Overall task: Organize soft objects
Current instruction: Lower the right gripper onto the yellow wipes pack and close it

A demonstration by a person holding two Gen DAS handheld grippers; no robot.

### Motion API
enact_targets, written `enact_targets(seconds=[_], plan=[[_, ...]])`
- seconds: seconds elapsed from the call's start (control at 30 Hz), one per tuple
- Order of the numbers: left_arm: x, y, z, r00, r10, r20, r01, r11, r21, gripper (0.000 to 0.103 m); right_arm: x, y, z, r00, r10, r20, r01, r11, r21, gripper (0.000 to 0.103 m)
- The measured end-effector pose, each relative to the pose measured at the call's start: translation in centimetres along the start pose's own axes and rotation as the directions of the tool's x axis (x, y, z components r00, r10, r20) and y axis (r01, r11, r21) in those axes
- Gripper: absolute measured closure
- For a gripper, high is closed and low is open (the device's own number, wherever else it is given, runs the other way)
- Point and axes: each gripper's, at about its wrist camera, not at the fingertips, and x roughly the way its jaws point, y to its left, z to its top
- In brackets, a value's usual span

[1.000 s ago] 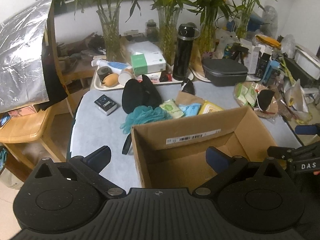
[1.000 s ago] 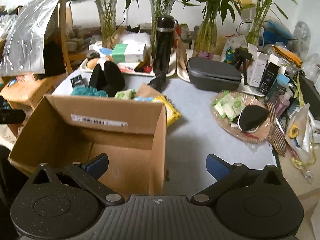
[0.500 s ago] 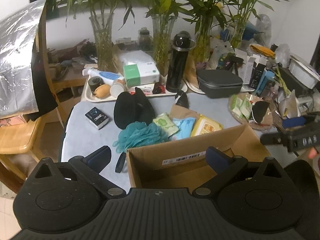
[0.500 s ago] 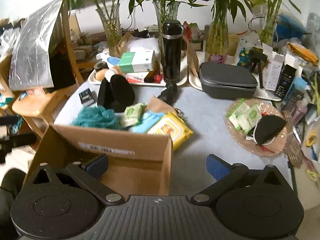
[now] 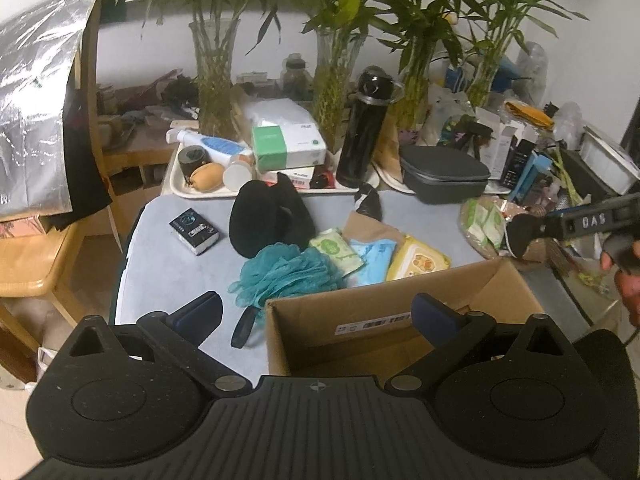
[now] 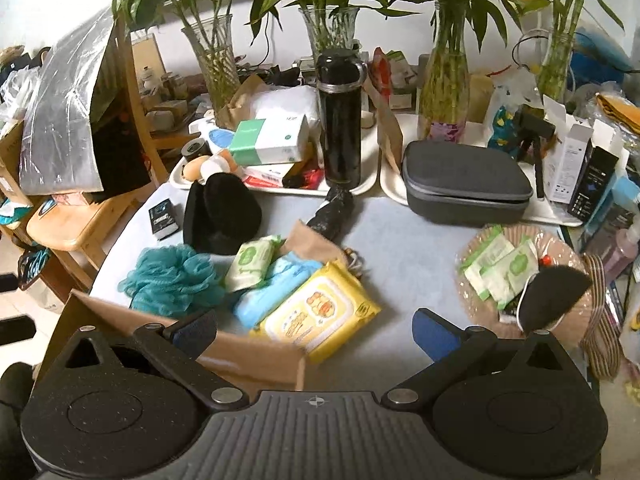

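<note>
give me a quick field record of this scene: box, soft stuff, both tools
box: cardboard box, open, looks empty where visible
soft items: teal bath pouf, green wipes pack, blue pack, yellow wipes pack, black hat, all on the table behind the box
left tool: open, empty
right tool: open, empty
</note>
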Motion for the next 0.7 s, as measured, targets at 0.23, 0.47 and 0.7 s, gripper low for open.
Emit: enact_targets(seconds=[0.23,0.47,0.7], plan=[[0.7,0.8,-0.6,1.0,0.004,0.005,-0.004,1.0,0.002,0.0,3.6,-2.2,1.6,0.999,0.003,-0.039,-0.003,1.0,0.01,0.0],[1.3,1.8,-1.4,1.0,-0.017,-0.007,0.017,0.999,-0.042,0.0,8.5,-4.3,1.9,0.992,0.058,-0.113,-0.053,0.998,0.047,0.0],[1.7,2.4,-1.7,0.999,-0.039,-0.001,0.039,0.997,-0.07,0.0,15.2,-7.6,1.2,0.964,0.154,-0.219,-0.098,0.964,0.248,0.001]])
